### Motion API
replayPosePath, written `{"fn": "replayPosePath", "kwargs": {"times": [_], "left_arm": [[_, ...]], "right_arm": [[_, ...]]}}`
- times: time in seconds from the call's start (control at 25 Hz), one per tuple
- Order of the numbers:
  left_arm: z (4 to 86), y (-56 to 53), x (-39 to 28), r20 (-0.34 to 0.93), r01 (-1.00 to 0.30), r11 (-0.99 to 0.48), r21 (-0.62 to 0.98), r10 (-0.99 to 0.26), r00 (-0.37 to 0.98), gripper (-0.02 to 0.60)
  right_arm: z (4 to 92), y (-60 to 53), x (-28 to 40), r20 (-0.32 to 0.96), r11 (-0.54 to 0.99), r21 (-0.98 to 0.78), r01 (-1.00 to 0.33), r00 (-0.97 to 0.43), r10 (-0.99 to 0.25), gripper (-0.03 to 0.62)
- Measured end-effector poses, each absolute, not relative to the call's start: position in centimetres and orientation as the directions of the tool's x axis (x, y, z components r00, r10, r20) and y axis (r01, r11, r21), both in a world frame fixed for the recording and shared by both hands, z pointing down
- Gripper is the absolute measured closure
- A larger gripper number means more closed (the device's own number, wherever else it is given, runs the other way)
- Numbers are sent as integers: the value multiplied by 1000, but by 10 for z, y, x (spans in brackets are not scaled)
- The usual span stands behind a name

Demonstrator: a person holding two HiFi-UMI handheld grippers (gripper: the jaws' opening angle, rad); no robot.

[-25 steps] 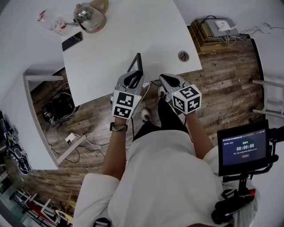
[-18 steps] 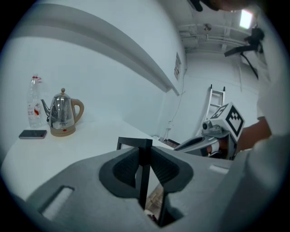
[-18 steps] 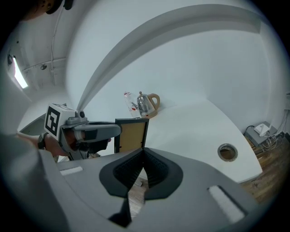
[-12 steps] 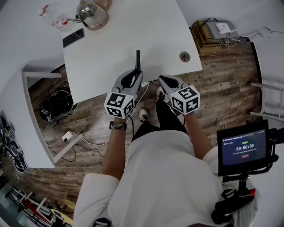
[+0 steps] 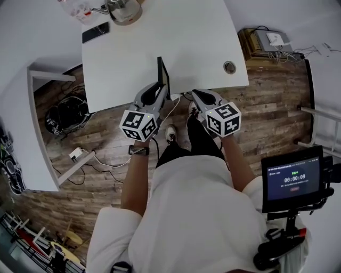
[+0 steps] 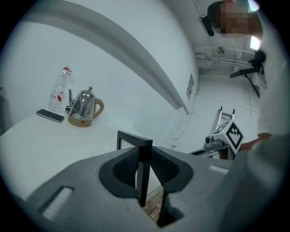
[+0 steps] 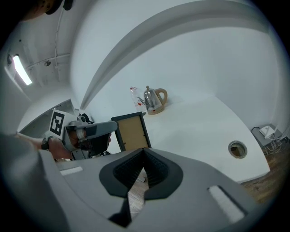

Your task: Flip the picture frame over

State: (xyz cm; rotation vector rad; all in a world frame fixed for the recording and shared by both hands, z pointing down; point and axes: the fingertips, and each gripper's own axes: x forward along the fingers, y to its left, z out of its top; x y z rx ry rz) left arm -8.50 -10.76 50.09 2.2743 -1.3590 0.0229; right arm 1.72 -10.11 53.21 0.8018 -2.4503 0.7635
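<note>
The black picture frame (image 5: 161, 74) stands on edge over the near edge of the white table (image 5: 192, 37). My left gripper (image 5: 159, 91) is shut on its side bar. In the left gripper view the frame's thin edge (image 6: 144, 163) runs straight up between the two pads. From the right gripper view the frame's brown back (image 7: 132, 132) faces me, with the left gripper (image 7: 97, 129) holding it. My right gripper (image 5: 198, 96) hovers just off the table's front edge to the right of the frame; its pads meet with nothing between them (image 7: 144, 155).
A metal kettle (image 5: 123, 9), a dark phone (image 5: 96, 32) and a plastic bottle (image 5: 80, 6) sit at the table's far side. A round cable hole (image 5: 229, 67) lies near the right front corner. A screen on a stand (image 5: 294, 181) is at my right.
My left gripper has rolled with the frame in it, so the frame has swung from leaning right to standing on edge. The right gripper has stayed put.
</note>
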Motion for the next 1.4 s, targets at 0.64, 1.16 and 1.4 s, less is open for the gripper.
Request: {"fn": "replayPosePath", "kwargs": {"times": [0.64,1.16,1.4], "left_arm": [[542,-83,-139,406,-894,-169,414,-845,348,500],[557,-88,-154,434,-875,-83,476,-844,316,477],[568,-86,-164,434,-852,-32,523,-851,298,462]], "right_arm": [[531,-92,6,559,698,-368,-614,-746,-362,591],[533,-95,9,564,696,-363,-620,-740,-366,591],[535,-96,12,569,686,-362,-630,-733,-373,591]]}}
